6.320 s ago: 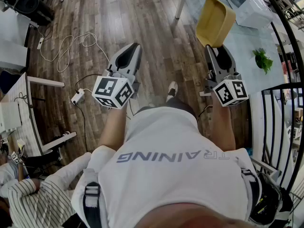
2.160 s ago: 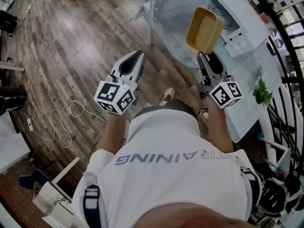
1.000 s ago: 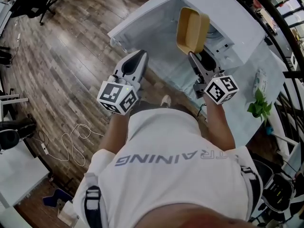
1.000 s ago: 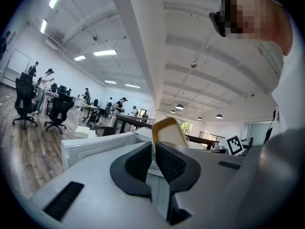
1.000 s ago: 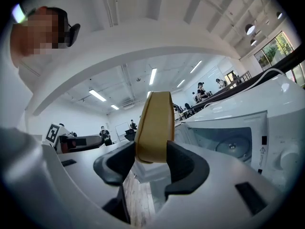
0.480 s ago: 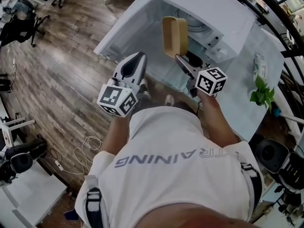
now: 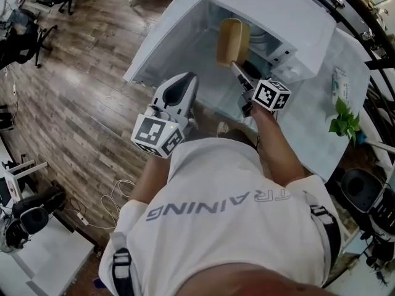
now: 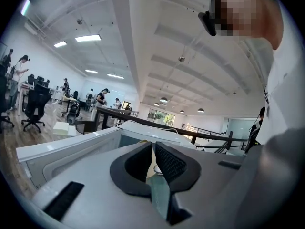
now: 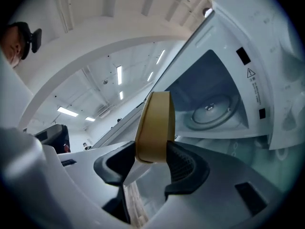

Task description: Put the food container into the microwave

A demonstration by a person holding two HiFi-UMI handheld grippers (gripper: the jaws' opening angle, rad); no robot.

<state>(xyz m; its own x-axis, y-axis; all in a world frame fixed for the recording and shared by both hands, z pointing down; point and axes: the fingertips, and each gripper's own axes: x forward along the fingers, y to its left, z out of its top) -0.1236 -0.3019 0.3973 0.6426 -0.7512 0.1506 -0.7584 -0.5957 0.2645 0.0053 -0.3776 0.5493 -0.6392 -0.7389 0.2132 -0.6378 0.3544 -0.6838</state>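
A shallow yellow food container point(image 7: 231, 41) stands on edge, gripped by its rim in my right gripper point(image 7: 238, 68), which is shut on it. It hangs just in front of the open cavity of the white microwave point(image 7: 278, 11), whose door point(image 7: 162, 42) swings out to the left. In the right gripper view the food container point(image 9: 155, 123) sits between the black pads of the right gripper point(image 9: 152, 161), and the turntable point(image 9: 209, 111) shows beyond it. My left gripper point(image 7: 185, 84) is shut and empty, lower left of the container near the door. In its own view the left gripper point(image 8: 153, 159) has its pads together.
The microwave stands on a pale table point(image 7: 321, 103) with a small green plant point(image 7: 345, 119) and a tube-like pack point(image 7: 340, 82) at the right. Black railing runs along the right edge. Wood floor point(image 7: 74, 103) lies at the left, office chairs point(image 7: 24, 36) far left.
The person has walked up to the microwave. The right gripper has come down and rolled, turning the container on edge in front of the cavity. The left gripper has shifted slightly toward the door.
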